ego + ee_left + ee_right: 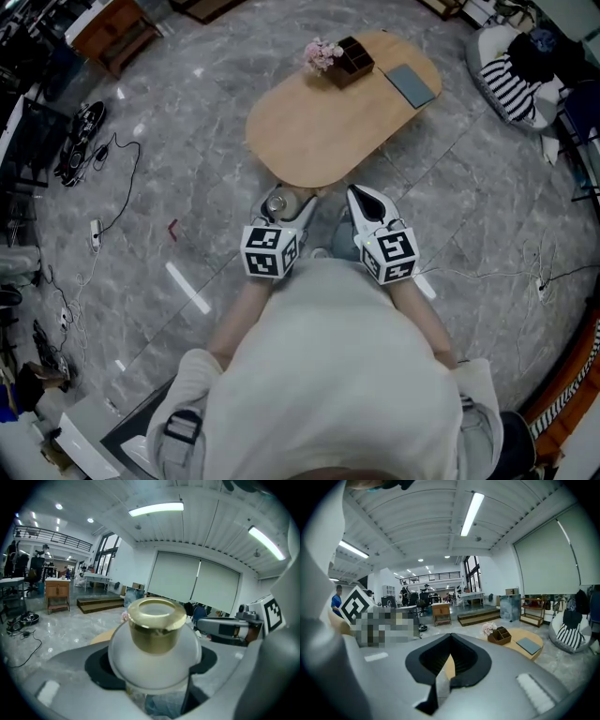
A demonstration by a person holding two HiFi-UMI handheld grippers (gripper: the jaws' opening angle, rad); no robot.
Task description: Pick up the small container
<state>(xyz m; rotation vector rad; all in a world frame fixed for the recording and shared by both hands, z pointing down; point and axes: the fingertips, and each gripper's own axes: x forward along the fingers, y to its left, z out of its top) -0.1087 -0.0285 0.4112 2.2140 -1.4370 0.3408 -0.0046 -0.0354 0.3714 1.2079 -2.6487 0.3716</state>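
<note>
The small container (156,645) is a frosted white round jar with a gold top. It sits between the jaws of my left gripper (284,212), which is shut on it and holds it above the floor. From the head view the container (277,202) shows just in front of the person's body, near the table's near end. My right gripper (365,201) hovers beside it on the right. In the right gripper view the right gripper (448,662) is shut with nothing in it.
An oval wooden table (319,127) stands ahead, carrying a brown organiser box (350,60), pink flowers (322,53) and a grey notebook (412,84). Cables (112,187) trail over the marble floor at the left. A striped cushion (511,84) lies at the far right.
</note>
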